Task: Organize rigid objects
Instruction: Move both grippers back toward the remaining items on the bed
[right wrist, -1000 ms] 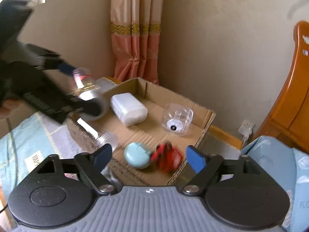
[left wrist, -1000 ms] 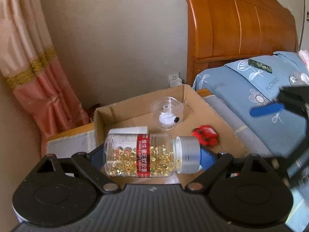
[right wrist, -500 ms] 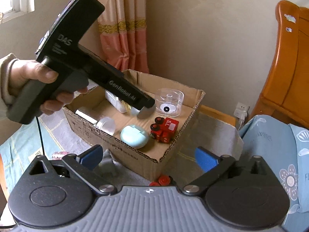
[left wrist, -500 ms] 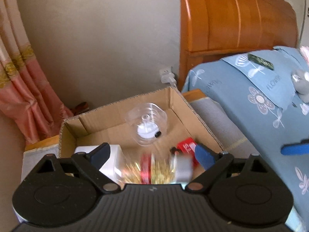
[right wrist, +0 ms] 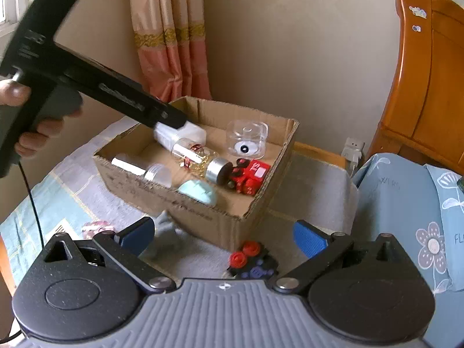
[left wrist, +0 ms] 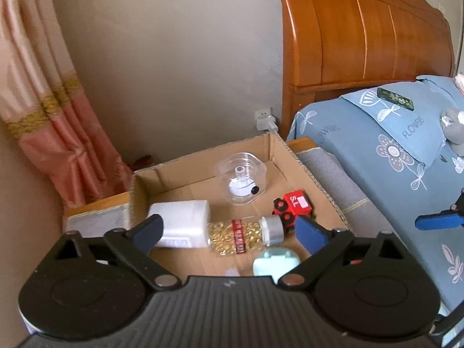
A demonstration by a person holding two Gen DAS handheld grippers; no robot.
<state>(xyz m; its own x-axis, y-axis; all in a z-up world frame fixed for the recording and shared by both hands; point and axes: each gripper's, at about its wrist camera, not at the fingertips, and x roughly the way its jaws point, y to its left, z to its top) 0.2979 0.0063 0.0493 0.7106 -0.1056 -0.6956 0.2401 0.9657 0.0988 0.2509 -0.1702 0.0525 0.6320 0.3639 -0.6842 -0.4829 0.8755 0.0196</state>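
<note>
Above the cardboard box (left wrist: 307, 171), left gripper (left wrist: 229, 233) angled down, both grippers' jaws wide, empty.

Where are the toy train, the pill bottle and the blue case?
toy train (left wrist: 295, 205): left wrist view, red roof.
pill bottle (left wrist: 240, 235): left wrist view, red label.
blue case (right wrist: 200, 191): right wrist view, lid.

A: Location type?

B: Home bedroom. Indicators: wooden headboard (left wrist: 362, 37), bed (left wrist: 362, 156) with blue floral bedding, pillow (left wrist: 406, 121).

A: Further evidence?

B: Pink curtain (left wrist: 49, 121) with gold band, wall socket (left wrist: 264, 119), bedside table (left wrist: 301, 144) beneath a cardboard box (left wrist: 278, 148).
</note>
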